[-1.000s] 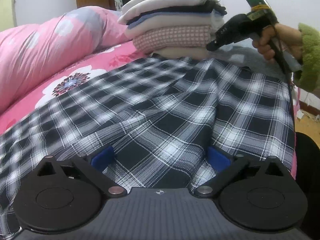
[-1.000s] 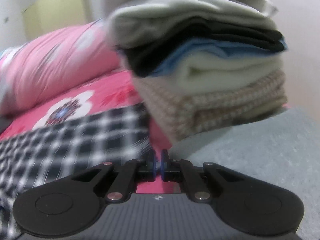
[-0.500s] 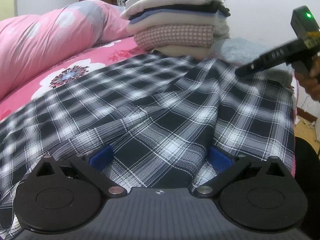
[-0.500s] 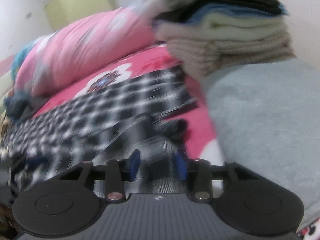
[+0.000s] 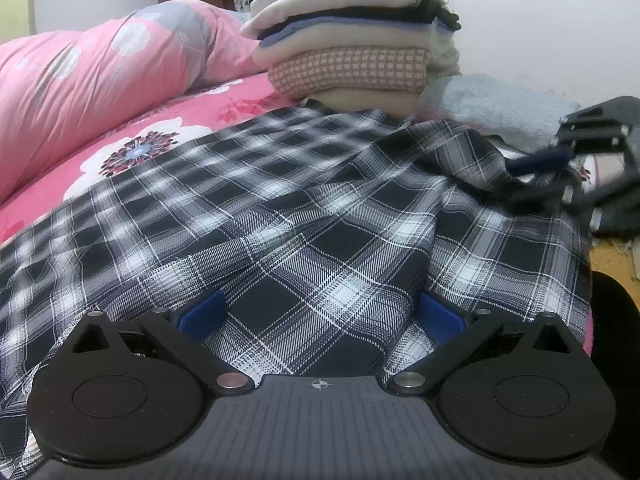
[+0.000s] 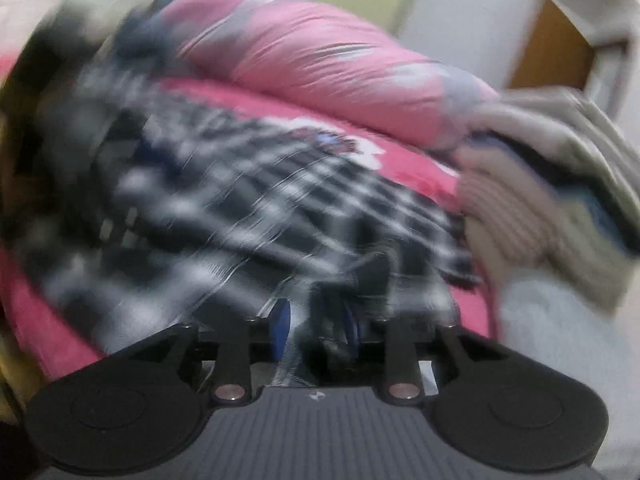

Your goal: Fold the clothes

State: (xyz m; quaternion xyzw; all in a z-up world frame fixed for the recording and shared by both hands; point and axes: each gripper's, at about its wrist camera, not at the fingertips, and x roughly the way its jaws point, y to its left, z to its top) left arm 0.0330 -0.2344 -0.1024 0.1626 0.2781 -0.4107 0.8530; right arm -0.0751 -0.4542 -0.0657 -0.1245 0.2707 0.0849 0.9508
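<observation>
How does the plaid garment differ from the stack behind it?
The plaid garment lies spread out and rumpled; the stack is neatly folded. The garment is one black-and-white checked piece; the stack holds several layers, mostly plain pale ones. Both rest on the pink bed.

Blurred by motion, the right gripper [image 6: 316, 326] has just been opening its jaws, plaid shirt [image 6: 256, 200] cloth between them, on the pink bed [image 6: 400, 160] beside folded clothes [image 6: 560, 184].

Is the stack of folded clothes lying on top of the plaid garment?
No, the stack of folded clothes sits behind the plaid garment, on the pink bed sheet.
</observation>
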